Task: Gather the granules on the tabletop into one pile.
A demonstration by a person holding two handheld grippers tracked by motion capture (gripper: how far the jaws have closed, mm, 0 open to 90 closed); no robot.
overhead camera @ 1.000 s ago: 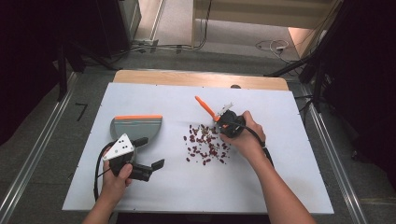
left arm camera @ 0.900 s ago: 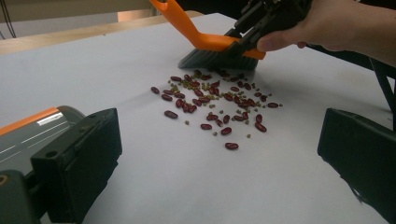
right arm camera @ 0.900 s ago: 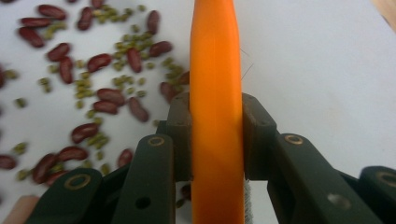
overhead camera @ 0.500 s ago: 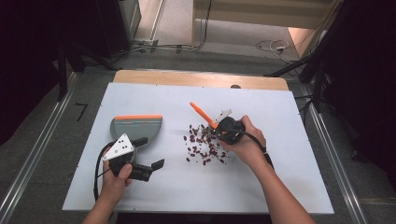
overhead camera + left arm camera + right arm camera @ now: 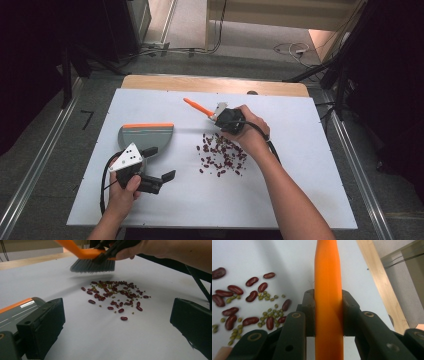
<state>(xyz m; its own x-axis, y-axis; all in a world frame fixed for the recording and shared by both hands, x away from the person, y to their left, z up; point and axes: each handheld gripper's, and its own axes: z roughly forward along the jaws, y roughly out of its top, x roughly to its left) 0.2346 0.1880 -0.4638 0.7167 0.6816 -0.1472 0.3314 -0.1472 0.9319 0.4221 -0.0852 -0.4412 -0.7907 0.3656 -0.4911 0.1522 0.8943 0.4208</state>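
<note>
While the left gripper (image 5: 159, 167) is resting on the table (image 5: 300, 200) with its jaws wide apart beside the dustpan (image 5: 145, 136), the right gripper (image 5: 328, 315) is clamping the orange brush (image 5: 91, 260) just above the far edge of the scattered beans (image 5: 222, 156).

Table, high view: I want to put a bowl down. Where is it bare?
Bare: the right part of the table, beyond the forearm; the near strip between the left tool and the beans; the far left corner behind the dustpan. Crowded: the middle, with beans and the brush in the right tool.
</note>
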